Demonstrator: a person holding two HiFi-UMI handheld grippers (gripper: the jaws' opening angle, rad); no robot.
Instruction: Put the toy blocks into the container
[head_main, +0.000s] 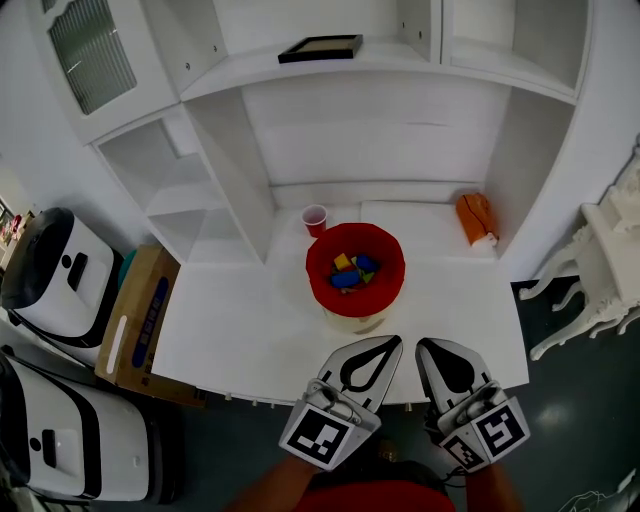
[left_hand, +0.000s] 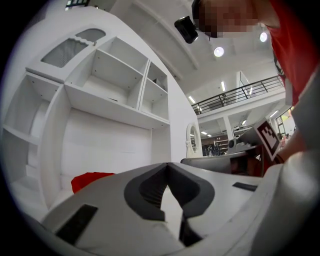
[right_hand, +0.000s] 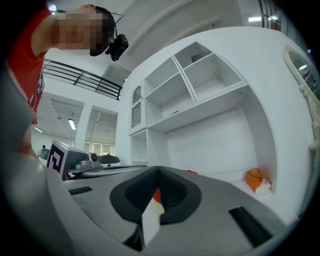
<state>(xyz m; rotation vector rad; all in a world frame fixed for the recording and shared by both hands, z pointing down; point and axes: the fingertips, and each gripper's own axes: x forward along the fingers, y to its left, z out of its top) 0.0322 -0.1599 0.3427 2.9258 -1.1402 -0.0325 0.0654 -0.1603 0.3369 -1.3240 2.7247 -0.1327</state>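
Observation:
A red container (head_main: 320, 262) stands on the white table (head_main: 240, 320) in the head view, with several blue, yellow and green toy blocks (head_main: 352, 271) inside it. Both grippers hang side by side at the table's front edge, just short of the container. My left gripper (head_main: 393, 342) has its jaws shut with nothing between them. Beside it, my right gripper (head_main: 424, 346) also looks shut and empty. In the left gripper view the jaw tips (left_hand: 167, 165) meet, and the container (left_hand: 90, 179) shows at the left. In the right gripper view the tips (right_hand: 158, 170) meet too.
A small red cup (head_main: 315, 219) stands behind the container. An orange toy (head_main: 477, 218) lies at the back right of the alcove. White shelving surrounds the table, with a black frame (head_main: 320, 47) on top. A cardboard box (head_main: 140, 320) and white appliances (head_main: 55, 265) are on the floor at the left.

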